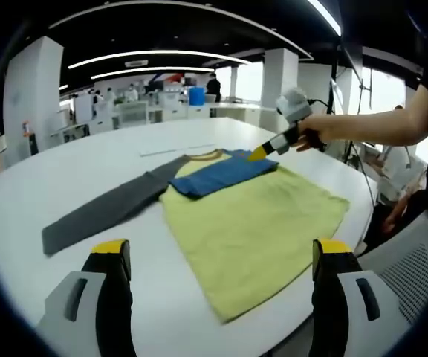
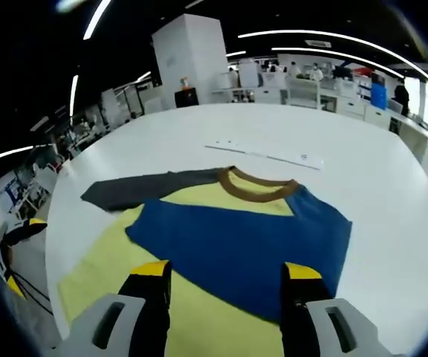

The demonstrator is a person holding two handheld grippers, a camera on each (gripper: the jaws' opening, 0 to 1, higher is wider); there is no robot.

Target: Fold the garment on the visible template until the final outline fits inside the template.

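Left gripper view: your left tongs (image 1: 218, 260) stand wide apart and carry nothing, hovering near the close hem of the garment (image 1: 251, 216), so that you can see the whole cloth before the next fold.
Garment, left gripper view: it lies flat on the white counter (image 1: 73, 171), yellow body toward you, brown collar (image 1: 206, 155) at the far end.
Blue sleeve, left gripper view: the blue sleeve (image 1: 225, 172) is laid across the chest; I judge this to be the first fold inward, made to narrow the outline.
Grey sleeve, left gripper view: the grey sleeve (image 1: 106, 208) stretches out to the left, flat and unfolded, so that side remains to be brought in.
Right tongs, left gripper view: your right tongs (image 1: 257, 155) reach in from the right with a hand (image 1: 319, 134) behind them, tips just beside the far edge of the blue sleeve; whether they touch it you cannot tell from here.
Right gripper view: the right tongs (image 2: 227, 269) are wide open with nothing between them, poised over the blue sleeve (image 2: 251, 238), likely to smooth or check the fold.
Template, right gripper view: a thin pale strip (image 2: 266, 155) lies on the counter (image 2: 377, 216) beyond the collar (image 2: 258, 190); whether it marks the template I cannot tell.
Grey sleeve, right gripper view: the grey sleeve (image 2: 147, 190) runs off to the left, near the counter's edge.
Progress: early, by my judgement; one sleeve folded, the other and the body still spread.
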